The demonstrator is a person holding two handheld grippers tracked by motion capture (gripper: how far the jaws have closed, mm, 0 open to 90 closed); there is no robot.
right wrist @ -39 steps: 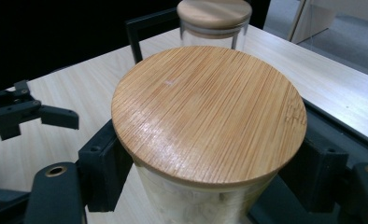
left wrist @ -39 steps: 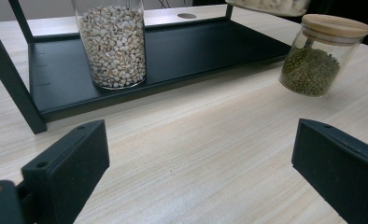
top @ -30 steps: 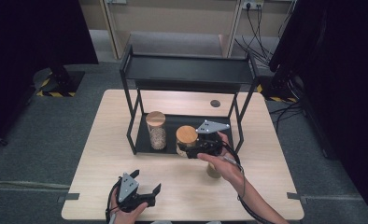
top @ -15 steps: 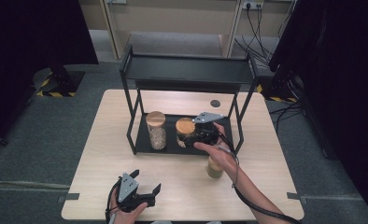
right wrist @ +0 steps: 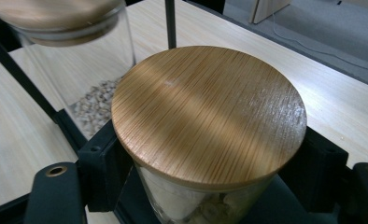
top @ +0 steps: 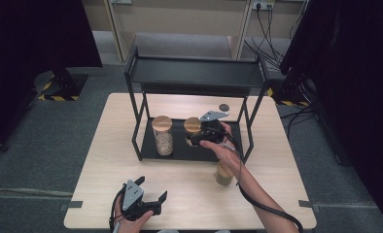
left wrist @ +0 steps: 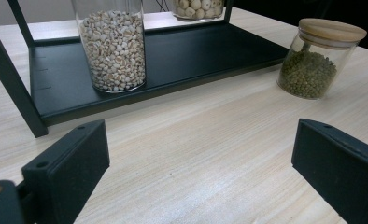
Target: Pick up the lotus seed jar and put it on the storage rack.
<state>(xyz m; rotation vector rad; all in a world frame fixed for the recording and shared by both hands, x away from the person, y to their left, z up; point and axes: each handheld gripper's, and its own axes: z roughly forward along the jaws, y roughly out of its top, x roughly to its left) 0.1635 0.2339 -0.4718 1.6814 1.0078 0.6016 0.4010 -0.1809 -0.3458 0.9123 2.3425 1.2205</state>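
right tool [top: 195, 139]: clamped on wooden-lidded jar [right wrist: 205, 121] over rack's lower shelf [top: 180, 151] | left tool [top: 153, 194]: jaws wide apart above table [top: 194, 194]

You get even, soft overhead light on the pale surface [top: 131, 194] in the high view, while the black curtains at both sides swallow detail and read almost pure black. The rack's [top: 194, 73] upper shelf casts a faint shadow onto the tray below it. The high view itself is a little soft and grainy.

In the right gripper view, the bamboo lid [right wrist: 209, 116] takes a broad band of sheen across its grain and a shadow stripe beside it; the taller jar [right wrist: 65, 42] behind it is smeared with motion blur.

In the left gripper view, your near claw [left wrist: 196, 172] is slightly soft, the grain jar [left wrist: 113, 46] crisp.
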